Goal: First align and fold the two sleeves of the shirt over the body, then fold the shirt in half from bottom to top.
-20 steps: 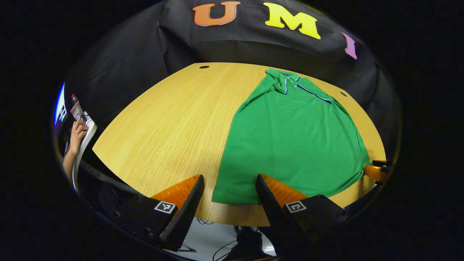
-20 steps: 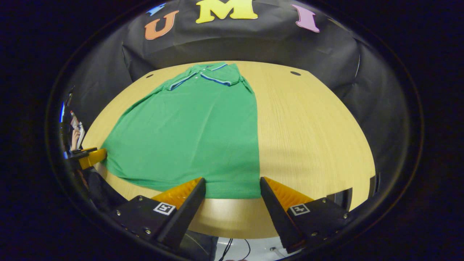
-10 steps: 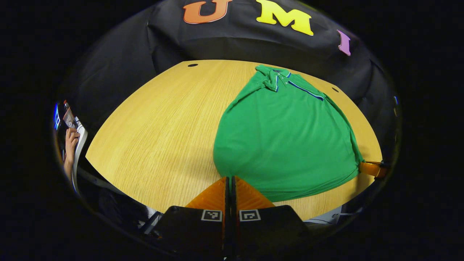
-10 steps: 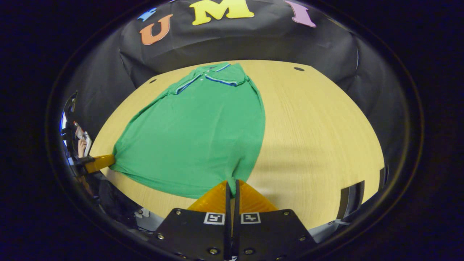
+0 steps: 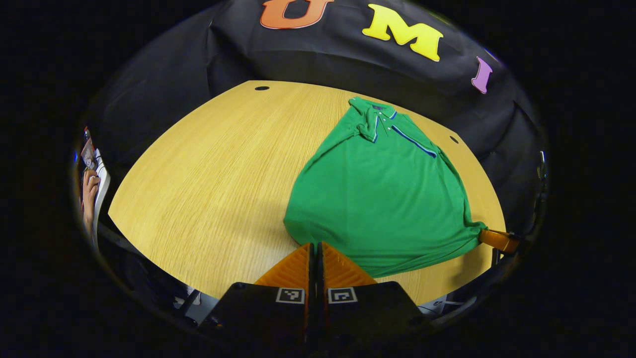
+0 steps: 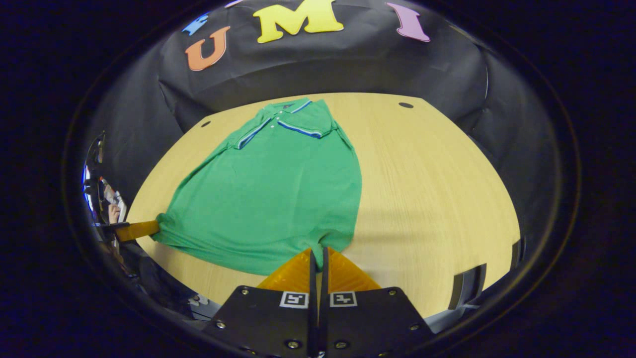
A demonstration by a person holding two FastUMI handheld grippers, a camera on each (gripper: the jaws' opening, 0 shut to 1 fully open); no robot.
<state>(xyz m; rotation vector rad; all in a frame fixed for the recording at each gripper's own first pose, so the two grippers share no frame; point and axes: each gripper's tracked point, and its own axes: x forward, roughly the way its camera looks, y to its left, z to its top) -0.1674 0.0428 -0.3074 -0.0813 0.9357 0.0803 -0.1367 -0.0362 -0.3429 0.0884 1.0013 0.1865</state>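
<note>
Black cloth hangs behind a light wooden table and closes the booth on all sides.

At the far left edge of the left gripper view, a person's hand rests on a white object that I cannot identify. The bare table fills the left half of this view, with one small dark hole near its far edge. At the bottom centre is the left gripper; its jaws are pressed together on the near left corner of the hem of the green shirt. The shirt lies to the right of centre, with the collar at the far end, in the upper part of the frame. Its near edge is pulled into two points and rises a little from the table between them. At the lower right, the right gripper holds the other hem corner.

In the right gripper view, the left gripper shows at the middle left, at the left corner of the hem. The shirt lies left of centre, with the collar toward the upper centre. At the bottom centre, the right gripper has its jaws clamped on the hem corner. The right half of the frame is bare table.
</note>
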